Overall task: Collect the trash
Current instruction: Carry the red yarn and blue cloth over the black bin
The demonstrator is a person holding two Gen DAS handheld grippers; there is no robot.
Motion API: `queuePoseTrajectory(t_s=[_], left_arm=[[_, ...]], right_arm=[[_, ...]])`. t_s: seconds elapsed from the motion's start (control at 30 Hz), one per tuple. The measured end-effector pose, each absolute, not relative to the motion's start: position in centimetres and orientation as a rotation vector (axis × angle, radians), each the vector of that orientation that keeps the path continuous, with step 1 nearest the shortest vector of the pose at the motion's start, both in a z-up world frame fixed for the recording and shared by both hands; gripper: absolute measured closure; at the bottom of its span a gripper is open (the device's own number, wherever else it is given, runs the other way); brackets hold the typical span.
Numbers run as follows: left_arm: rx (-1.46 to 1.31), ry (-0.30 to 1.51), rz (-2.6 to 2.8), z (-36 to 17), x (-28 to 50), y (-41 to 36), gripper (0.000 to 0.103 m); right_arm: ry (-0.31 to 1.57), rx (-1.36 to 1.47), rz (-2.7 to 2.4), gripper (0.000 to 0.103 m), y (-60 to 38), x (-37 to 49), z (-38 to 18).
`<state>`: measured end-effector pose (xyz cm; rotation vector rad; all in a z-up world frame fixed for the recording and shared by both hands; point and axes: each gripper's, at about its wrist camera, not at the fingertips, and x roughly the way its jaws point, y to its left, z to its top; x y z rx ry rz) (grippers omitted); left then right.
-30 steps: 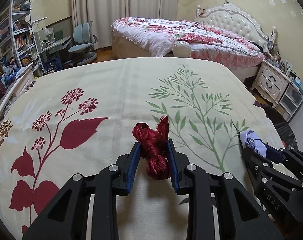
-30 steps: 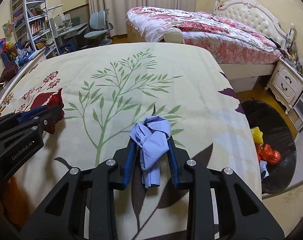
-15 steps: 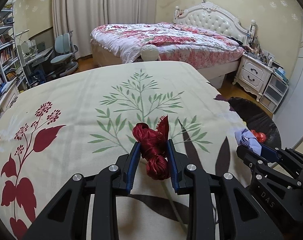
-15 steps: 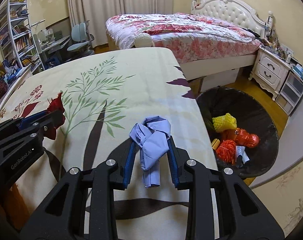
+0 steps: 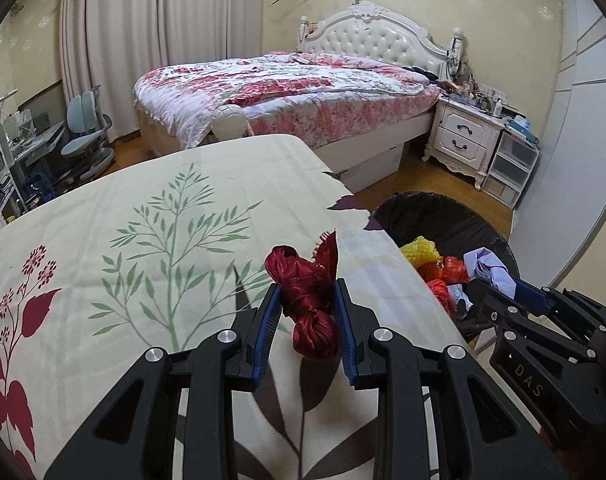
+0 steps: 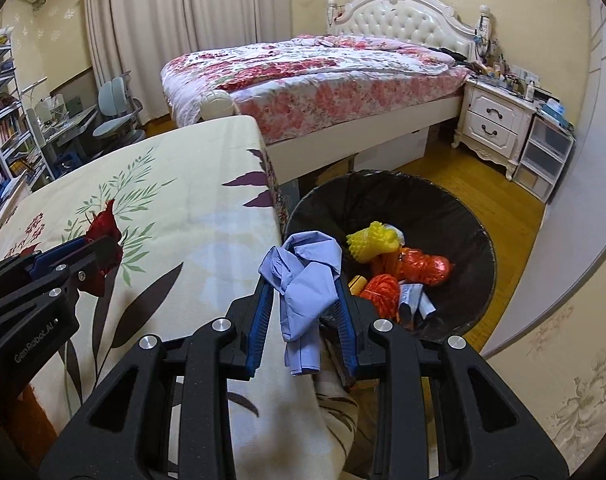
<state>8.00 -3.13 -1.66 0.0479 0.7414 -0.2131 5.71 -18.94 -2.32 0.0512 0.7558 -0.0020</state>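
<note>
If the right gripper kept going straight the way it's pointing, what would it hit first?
Probably the near rim of the black-lined trash bin, beside the table edge; the right gripper, shut on blue crumpled cloth, points there. Depth is uncertain.

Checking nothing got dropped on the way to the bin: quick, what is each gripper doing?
Left gripper: closed on the red ribbon bundle.
Right gripper: closed on the crumpled blue cloth.
</note>
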Motion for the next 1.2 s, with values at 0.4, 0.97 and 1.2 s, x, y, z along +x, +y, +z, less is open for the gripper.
queuePoseTrajectory(t_s=[0.4, 0.97, 1.2], left_arm=[[0.084, 0.690, -0.300, -0.3, 10.7, -8.8, 0.073], [0.114, 0.694, -0.331, -0.5, 15.4, -13.3, 0.073], [0.132, 0.725, -0.332, -1.8, 17.2, -14.7, 0.073]], right_arm=[[0.702, 0.084, -0.110, 0.073, -23.8, 7.7, -1.1], [0.693, 0.105, -0.175, 0.073, -27.1, 11.1, -1.2], [0.721, 0.132, -0.202, 0.073, -28.7, 12.6, -2.3]])
